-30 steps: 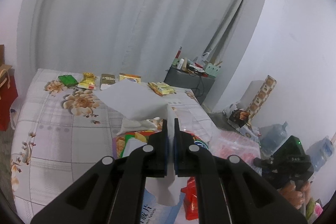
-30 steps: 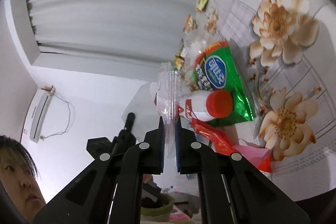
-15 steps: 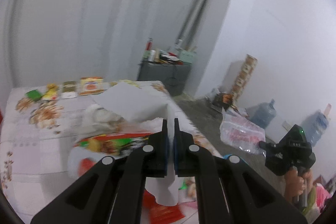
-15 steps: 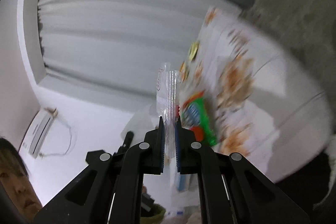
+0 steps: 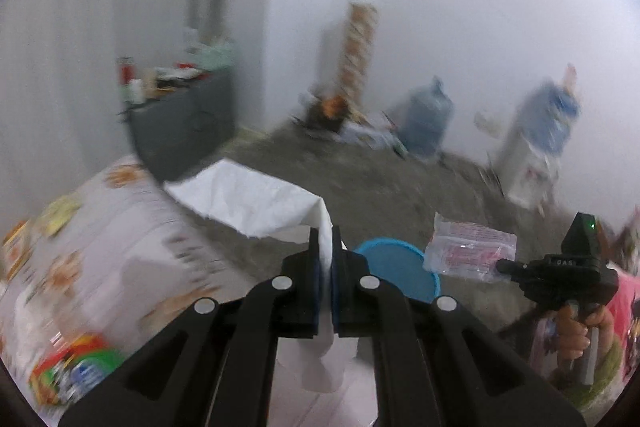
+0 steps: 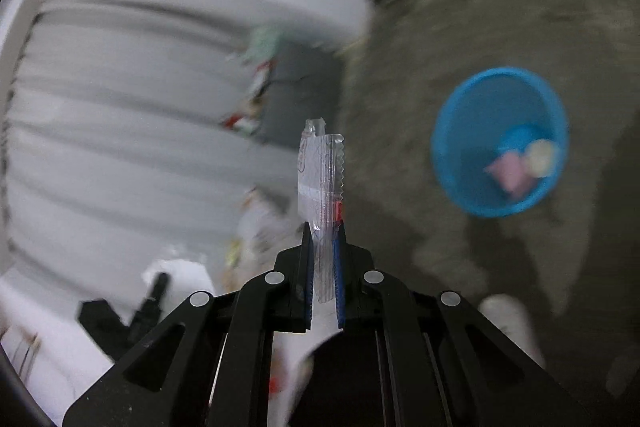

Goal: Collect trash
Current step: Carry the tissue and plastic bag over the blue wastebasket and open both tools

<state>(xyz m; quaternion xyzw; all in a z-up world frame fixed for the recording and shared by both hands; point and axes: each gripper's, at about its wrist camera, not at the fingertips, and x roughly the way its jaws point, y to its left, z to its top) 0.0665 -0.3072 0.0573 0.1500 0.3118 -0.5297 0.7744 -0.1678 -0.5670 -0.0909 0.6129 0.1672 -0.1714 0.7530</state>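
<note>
The left hand-held gripper [image 5: 325,251] is closed on a white paper tissue [image 5: 256,203]. One part of the sheet spreads forward and to the left of the fingers; the rest hangs down behind them. The sheet is held in the air above the edge of the bed [image 5: 120,251], which has a pale floral cover.

The right hand-held gripper [image 6: 323,239] is closed on a clear plastic wrapper [image 6: 322,171]. The wrapper stands edge-on between the fingers and projects forward beyond the tips. From the left camera, the same wrapper [image 5: 468,253] shows red print and is held out in the air over the floor, just beside the bucket.

A blue bucket [image 6: 464,131] stands on the grey floor [image 6: 500,7]. It lies ahead and to the right of the right gripper. A pink item [image 6: 508,171] and a pale round item [image 6: 540,155] lie in its bottom. From the left camera, the bucket rim [image 5: 404,255] sits directly behind the right finger.

Snack packets [image 5: 76,371] in red and green lie on the bed at lower left; motion blur hides their detail. A dark cabinet [image 5: 184,123] with clutter on top stands beyond the bed. Two water jugs [image 5: 426,119] stand near the far wall.
</note>
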